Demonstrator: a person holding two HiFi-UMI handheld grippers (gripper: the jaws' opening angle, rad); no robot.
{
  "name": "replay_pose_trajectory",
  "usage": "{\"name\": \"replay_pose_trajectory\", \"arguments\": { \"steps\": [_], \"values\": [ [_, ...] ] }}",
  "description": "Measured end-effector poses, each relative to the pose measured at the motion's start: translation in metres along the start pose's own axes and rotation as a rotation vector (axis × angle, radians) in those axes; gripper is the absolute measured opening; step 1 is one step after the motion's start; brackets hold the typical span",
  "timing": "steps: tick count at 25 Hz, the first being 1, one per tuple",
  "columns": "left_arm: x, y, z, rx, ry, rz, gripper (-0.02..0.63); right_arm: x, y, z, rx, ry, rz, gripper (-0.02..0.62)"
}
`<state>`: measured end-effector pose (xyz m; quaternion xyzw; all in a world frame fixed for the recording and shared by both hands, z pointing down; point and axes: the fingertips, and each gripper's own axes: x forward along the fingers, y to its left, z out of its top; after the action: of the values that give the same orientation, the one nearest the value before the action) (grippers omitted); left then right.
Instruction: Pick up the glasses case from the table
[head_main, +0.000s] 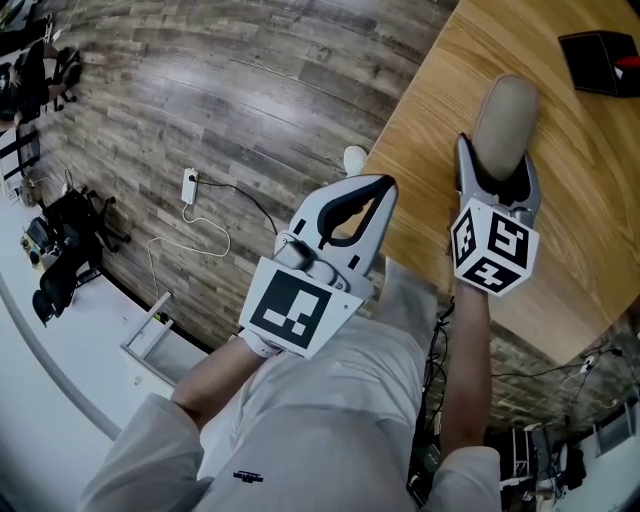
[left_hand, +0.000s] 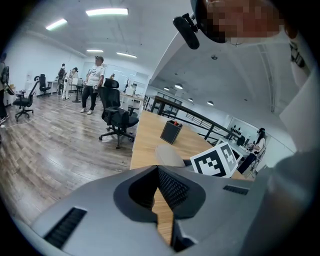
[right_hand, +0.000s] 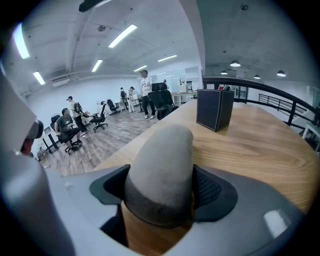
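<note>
One glasses case (head_main: 505, 120), one black box (head_main: 600, 62)

Open table (head_main: 560, 200) lies between glasses case (head_main: 505, 115) and black box (head_main: 598, 62).

Open-plan office: swivel chairs (left_hand: 118, 121), long desk (right_hand: 260, 145), strip lights (left_hand: 106, 11)

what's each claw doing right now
left claw: closed, empty
right claw: closed on the glasses case
</note>
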<state>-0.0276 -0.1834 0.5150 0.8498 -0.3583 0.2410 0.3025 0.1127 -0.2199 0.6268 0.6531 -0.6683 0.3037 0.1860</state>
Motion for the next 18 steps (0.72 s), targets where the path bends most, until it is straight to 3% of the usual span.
{"name": "replay_pose_trajectory", "arguments": {
  "steps": [18],
  "values": [
    [-0.019,-0.037,0.002,0.028,-0.047,-0.006,0.006,-0.049,-0.004,0.019,0.025,-0.071,0.076,0.387]
  ]
}}
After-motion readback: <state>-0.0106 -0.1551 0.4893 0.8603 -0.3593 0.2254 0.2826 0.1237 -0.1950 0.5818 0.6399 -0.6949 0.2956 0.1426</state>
